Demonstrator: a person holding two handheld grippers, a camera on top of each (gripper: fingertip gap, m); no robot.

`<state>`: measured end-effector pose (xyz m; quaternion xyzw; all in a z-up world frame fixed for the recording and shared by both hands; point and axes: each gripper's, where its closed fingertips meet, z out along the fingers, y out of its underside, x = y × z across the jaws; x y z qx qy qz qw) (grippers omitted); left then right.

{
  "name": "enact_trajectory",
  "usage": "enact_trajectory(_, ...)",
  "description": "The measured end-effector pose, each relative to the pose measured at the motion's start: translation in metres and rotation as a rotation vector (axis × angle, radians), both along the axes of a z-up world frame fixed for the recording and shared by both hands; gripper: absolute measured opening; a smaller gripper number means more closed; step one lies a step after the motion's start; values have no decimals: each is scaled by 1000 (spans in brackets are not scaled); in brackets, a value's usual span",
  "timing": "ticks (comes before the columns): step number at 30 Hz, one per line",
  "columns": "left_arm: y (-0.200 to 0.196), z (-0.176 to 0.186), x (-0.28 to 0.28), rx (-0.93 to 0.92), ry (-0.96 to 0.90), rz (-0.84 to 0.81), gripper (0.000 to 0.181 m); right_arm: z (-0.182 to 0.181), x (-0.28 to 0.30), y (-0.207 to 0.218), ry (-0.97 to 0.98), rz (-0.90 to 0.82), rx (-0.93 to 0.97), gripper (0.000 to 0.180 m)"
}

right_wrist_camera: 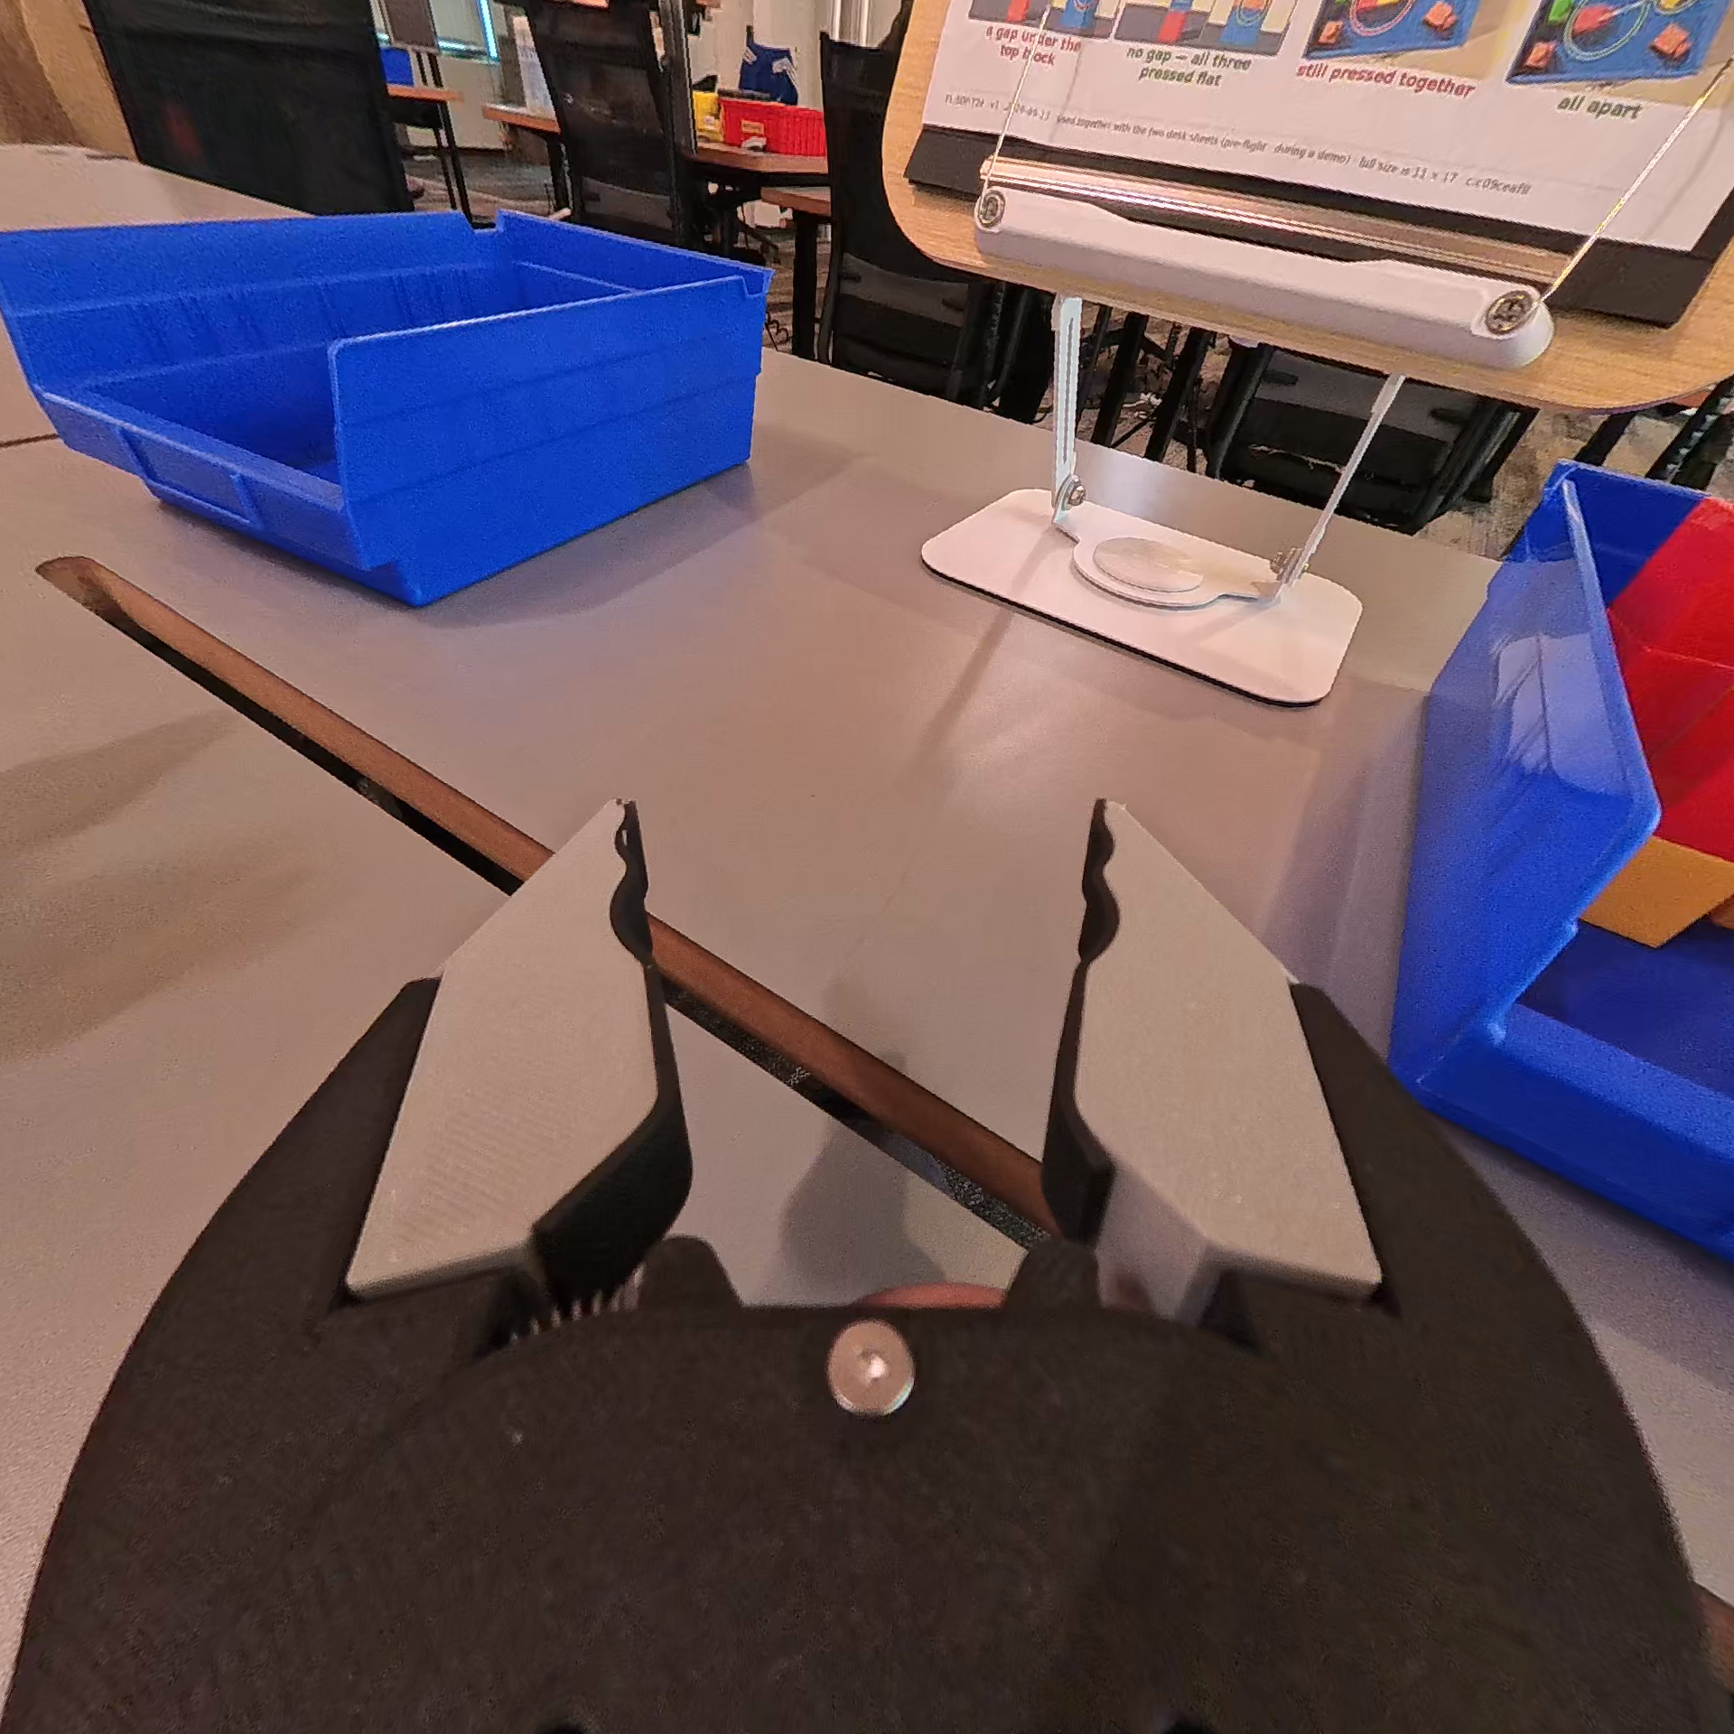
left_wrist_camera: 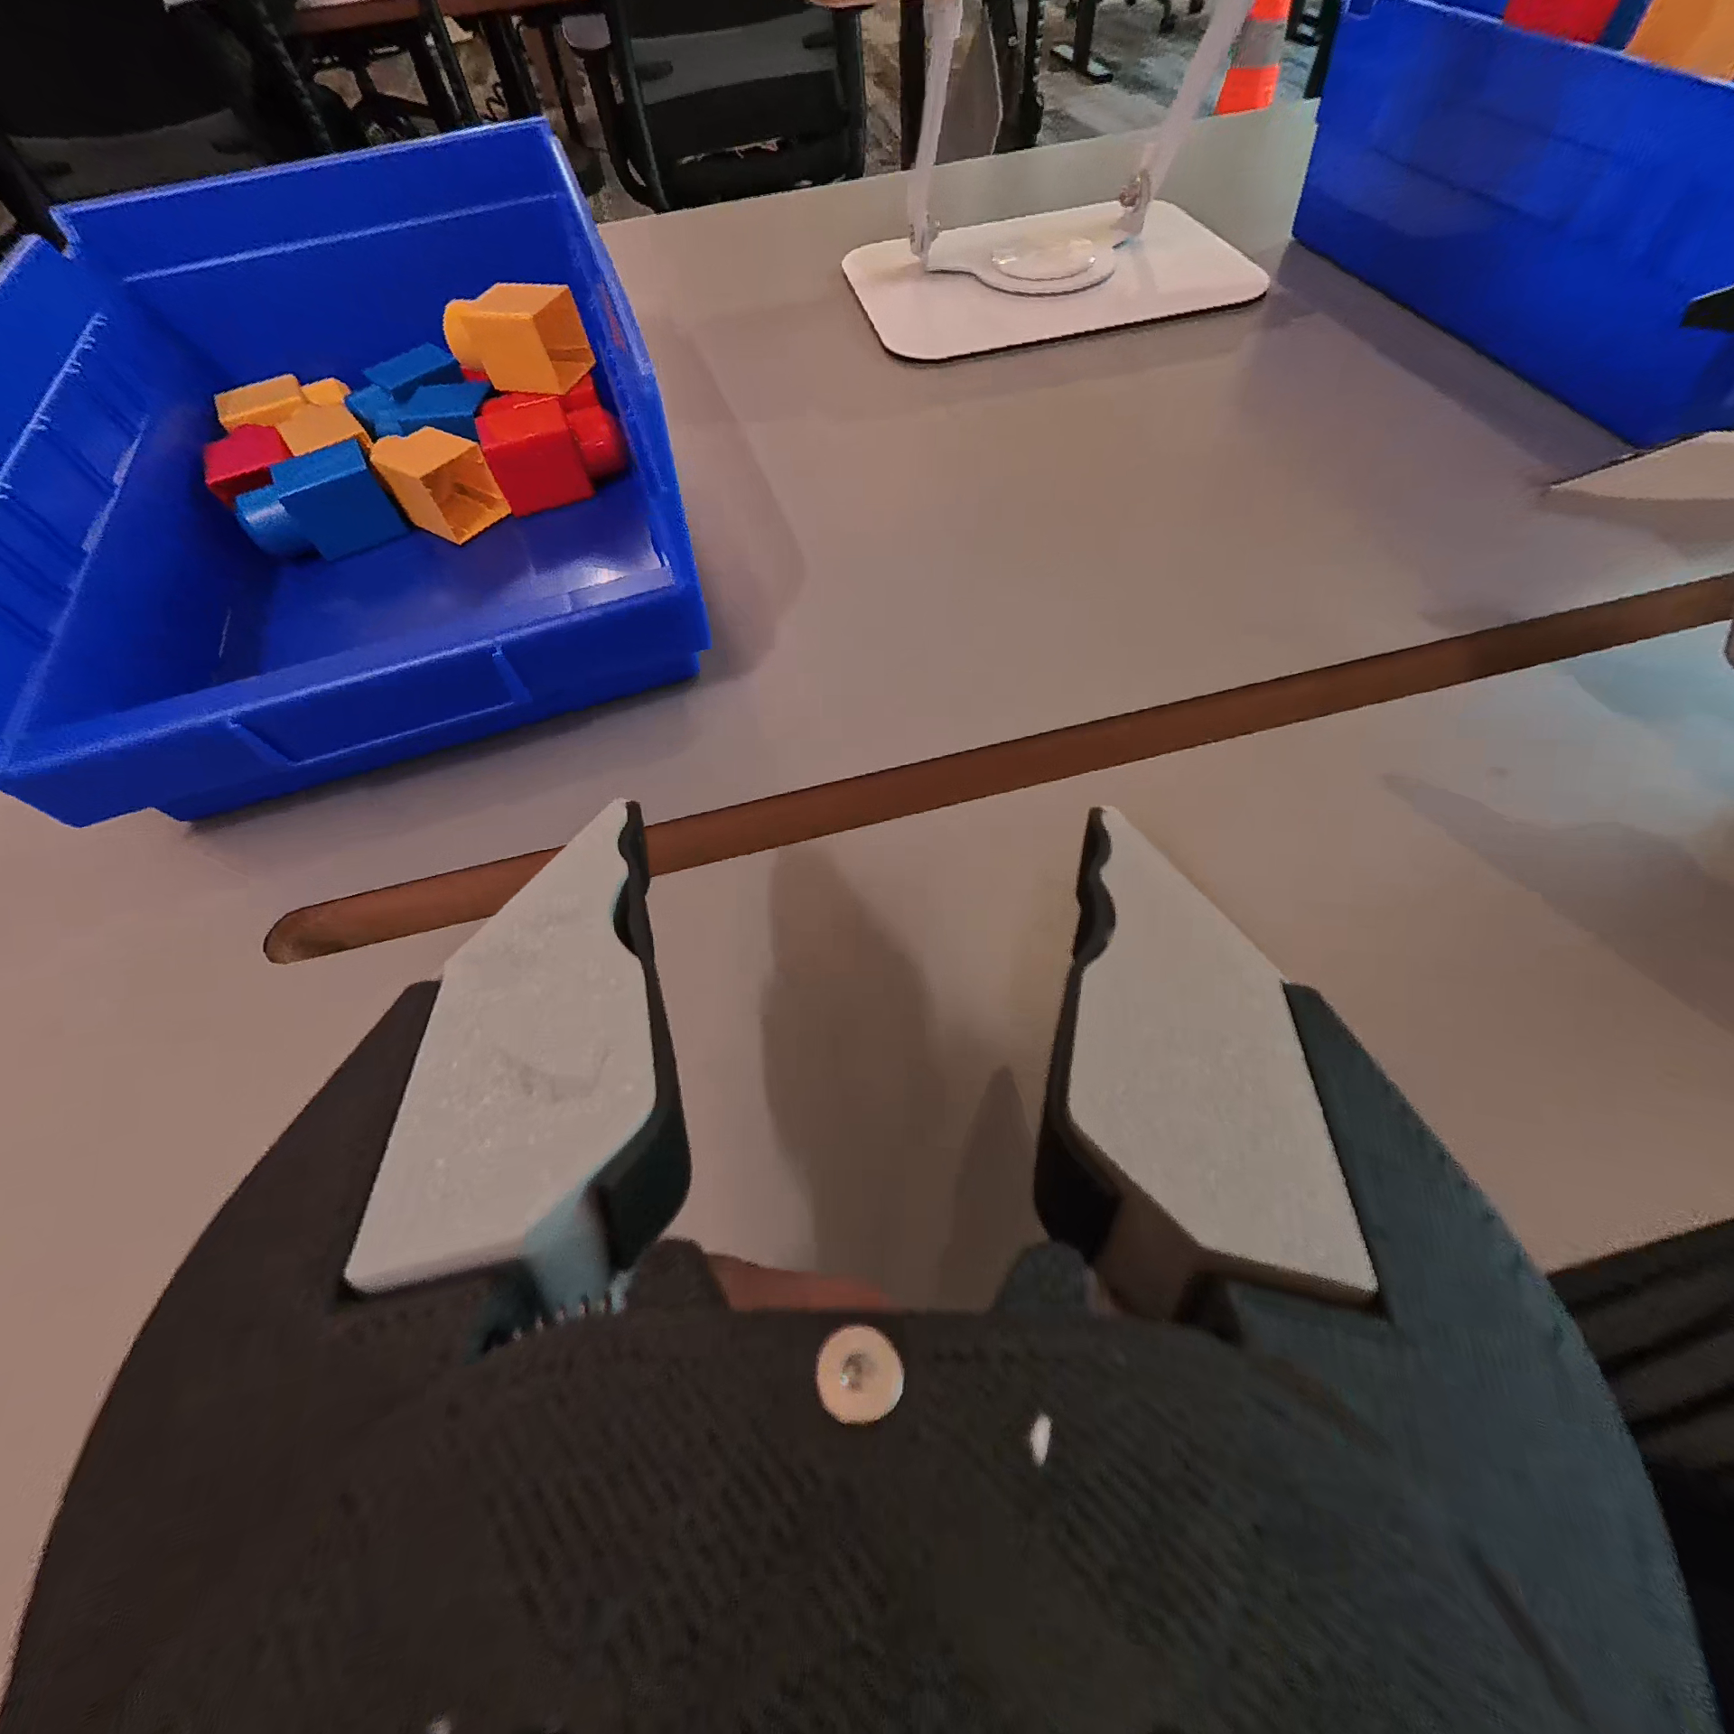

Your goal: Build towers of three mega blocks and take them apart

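Note:
Several loose red, blue and yellow mega blocks (left_wrist_camera: 413,432) lie in a blue bin (left_wrist_camera: 375,694) at the far left of the grey table. My left gripper (left_wrist_camera: 861,826) is open and empty above the table's near part, to the right of and nearer than that bin. My right gripper (right_wrist_camera: 861,821) is open and empty over the table's middle. A second blue bin (right_wrist_camera: 1520,844) at the right holds red blocks (right_wrist_camera: 1680,657) and a yellow block (right_wrist_camera: 1661,891); it also shows in the left wrist view (left_wrist_camera: 1501,244). The left bin shows in the right wrist view (right_wrist_camera: 422,394), its blocks hidden.
A white stand (left_wrist_camera: 1060,291) sits at the table's far middle; in the right wrist view (right_wrist_camera: 1154,591) it carries a board with a printed sheet (right_wrist_camera: 1314,75). A brown seam (left_wrist_camera: 938,779) runs across the table. Chairs and desks stand beyond the far edge.

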<state>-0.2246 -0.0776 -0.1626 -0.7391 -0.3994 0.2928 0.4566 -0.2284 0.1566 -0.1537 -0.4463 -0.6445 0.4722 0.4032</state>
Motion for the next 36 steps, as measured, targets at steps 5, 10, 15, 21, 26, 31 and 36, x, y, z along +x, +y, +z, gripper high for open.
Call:
enact_trajectory(5,7,-3,3,-18,-1,-18,91,1,0,0,9,-7,5,92)
enact_trajectory(10,15,3,12,-44,31,-37,91,4,1,2,36,-25,17,92)
enact_trajectory(15,23,11,18,-41,50,-55,91,11,5,3,90,-35,19,92)
enact_trajectory(21,23,9,17,-46,47,-59,91,10,5,3,85,-38,26,92)
enact_trajectory(26,19,7,13,-44,40,-51,91,7,3,2,64,-34,33,92)
enact_trajectory(31,13,8,10,-35,39,-40,91,5,3,1,56,-31,37,92)
enact_trajectory(36,12,10,10,-34,47,-38,91,6,3,0,63,-25,41,91)
